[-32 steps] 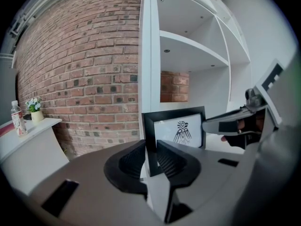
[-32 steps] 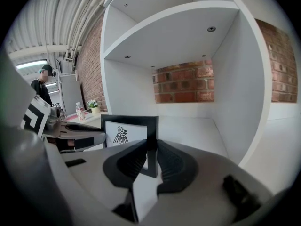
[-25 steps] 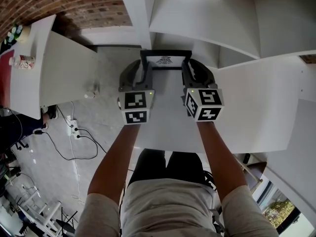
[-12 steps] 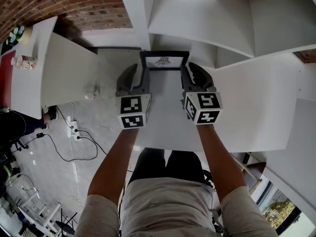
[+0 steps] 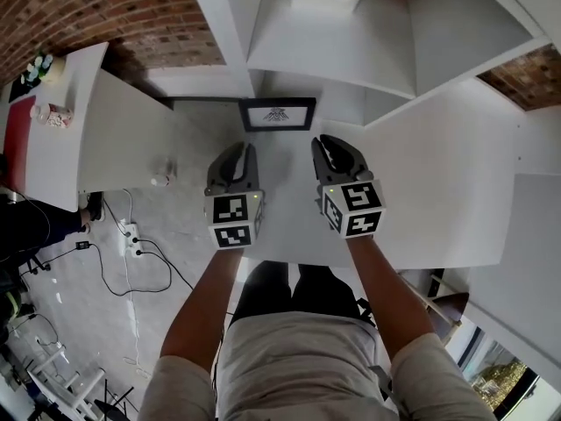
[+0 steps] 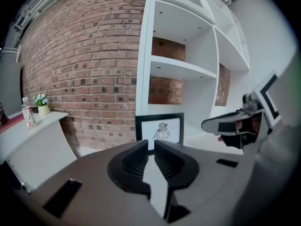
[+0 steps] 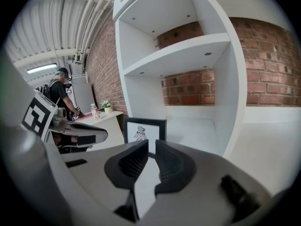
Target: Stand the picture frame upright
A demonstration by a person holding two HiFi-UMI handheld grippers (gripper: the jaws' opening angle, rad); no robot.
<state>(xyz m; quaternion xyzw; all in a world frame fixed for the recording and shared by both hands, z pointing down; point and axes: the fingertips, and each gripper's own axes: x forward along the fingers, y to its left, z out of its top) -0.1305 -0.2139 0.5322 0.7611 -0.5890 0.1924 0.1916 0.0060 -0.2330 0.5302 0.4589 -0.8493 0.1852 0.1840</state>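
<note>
— Standing upright, is the picture frame (image 5: 278,114)?
— Yes, at the back of the white tabletop (image 5: 421,191), apart from both. The left hand-held gripper (image 5: 235,156) is closing on nothing; the right hand-held gripper (image 5: 331,152) shows a narrow, empty gap.

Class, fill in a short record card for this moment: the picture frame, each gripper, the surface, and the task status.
Picture frame: upright, print facing the grippers
Surface: white shelf, frame stands on it
Left gripper: apart from the frame, jaws closing, nothing between them
Right gripper: apart from the frame, jaws slightly apart, empty
Task status: frame stands on its own, neither gripper touching it
</note>
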